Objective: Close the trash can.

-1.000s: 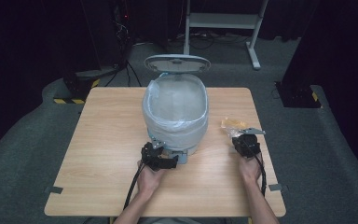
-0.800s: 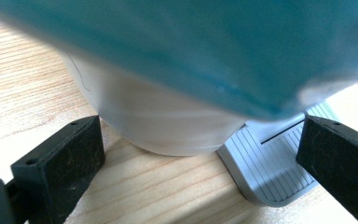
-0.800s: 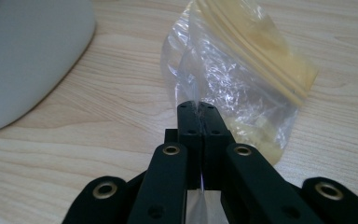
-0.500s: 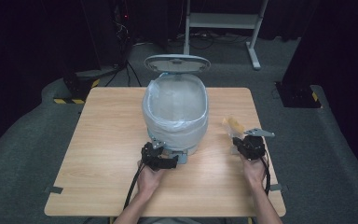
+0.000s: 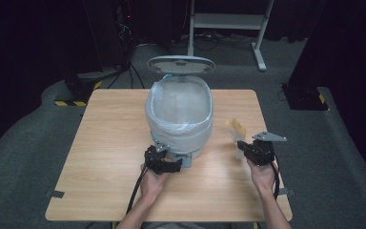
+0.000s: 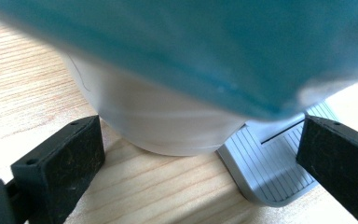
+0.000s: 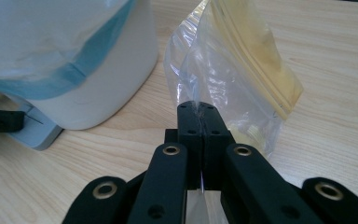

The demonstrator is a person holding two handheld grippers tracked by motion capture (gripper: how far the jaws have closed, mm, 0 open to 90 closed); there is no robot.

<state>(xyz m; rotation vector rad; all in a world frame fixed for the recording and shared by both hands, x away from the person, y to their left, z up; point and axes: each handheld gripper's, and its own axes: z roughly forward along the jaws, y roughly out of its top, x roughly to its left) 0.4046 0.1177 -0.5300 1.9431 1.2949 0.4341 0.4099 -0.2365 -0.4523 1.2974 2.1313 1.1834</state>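
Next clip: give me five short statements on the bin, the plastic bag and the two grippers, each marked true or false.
1. The white pedal bin with a translucent liner has its lid up. True.
2. The right gripper is open and holds nothing. False: its jaws are shut on the clear zip plastic bag with a yellow strip.
3. The left gripper has its jaws open on either side of the bin's base and grey ribbed foot pedal. True.
4. The bag already lies inside the bin. False: it is outside, to the bin's right, over the wooden table.
5. The bin stands on the floor. False: it stands on the table.
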